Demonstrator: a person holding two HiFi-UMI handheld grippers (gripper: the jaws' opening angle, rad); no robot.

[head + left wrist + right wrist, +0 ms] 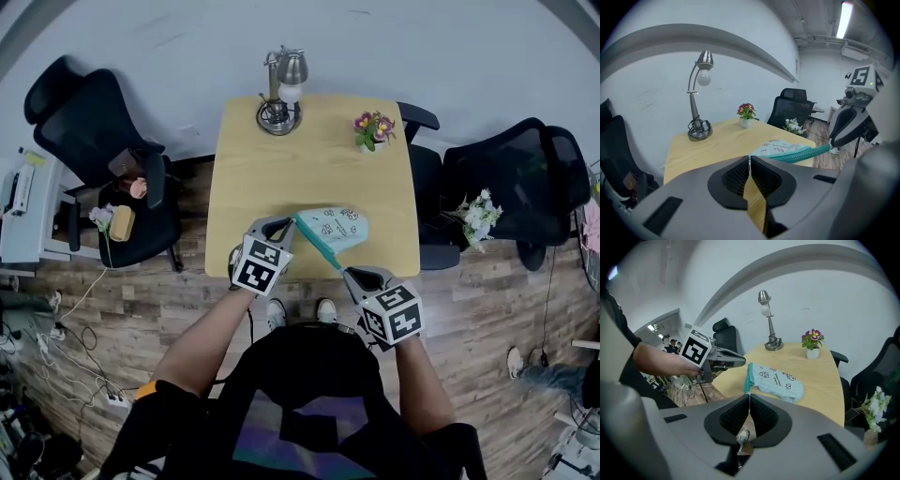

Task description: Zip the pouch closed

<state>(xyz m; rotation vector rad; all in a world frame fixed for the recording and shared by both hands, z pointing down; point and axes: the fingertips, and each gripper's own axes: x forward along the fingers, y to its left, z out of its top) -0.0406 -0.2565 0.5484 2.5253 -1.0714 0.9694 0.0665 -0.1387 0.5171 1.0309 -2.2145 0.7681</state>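
1. We see the pale blue printed fabric pouch (339, 228) lying near the front edge of the light wooden bench (309, 159). Its teal zip edge (319, 244) is stretched in a straight line between our two tools.
2. The left gripper (292, 221) has its fingers closed together at the far end of that zip edge, apparently pinching the pouch's corner.
3. The right gripper (348, 273) also has its fingers shut, right at the near end of the teal edge and just off the bench front. We judge it holds the zip there, though the slider itself is too small to make out.
4. What could go wrong:
   - If the left fingers lose the corner, the whole pouch would follow the pull and could slide off the bench front.
   - If the right fingers slip, the tension drops and the zip stays wherever it is.
   - Pulling off-line could snag loose fabric in the teeth.
5. The silver desk lamp (279, 94) and small flower pot (373, 129) stand well apart, out of harm's way.
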